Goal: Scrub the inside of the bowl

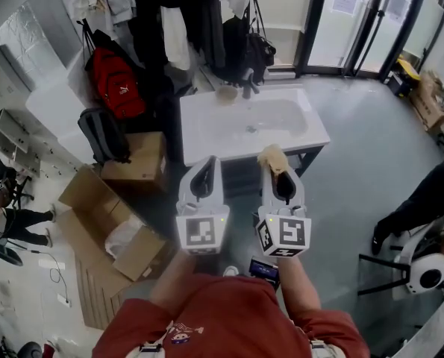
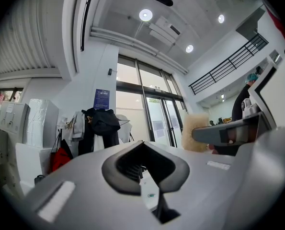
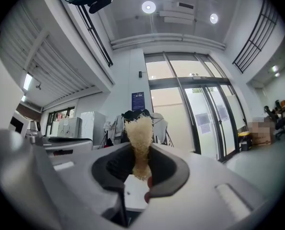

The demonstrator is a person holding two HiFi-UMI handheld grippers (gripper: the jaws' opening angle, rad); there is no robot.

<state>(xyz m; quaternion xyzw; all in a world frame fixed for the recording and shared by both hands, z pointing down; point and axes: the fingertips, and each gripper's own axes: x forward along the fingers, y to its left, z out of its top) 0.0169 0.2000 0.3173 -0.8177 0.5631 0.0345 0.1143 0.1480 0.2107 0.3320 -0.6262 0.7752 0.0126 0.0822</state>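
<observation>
Approach step: my right gripper (image 3: 141, 167) clamped the beige scrub pad (image 3: 139, 135), my left gripper (image 2: 144, 170) had its jaws together on nothing, and what looked to be the bowl (image 1: 227, 93) sat well ahead of both on the white table (image 1: 207, 136); I judged the next move was to reach and steady it.

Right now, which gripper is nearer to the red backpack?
Left. The left gripper is right of the red backpack; the right gripper, holding a beige scrubber, is farther right.
</observation>
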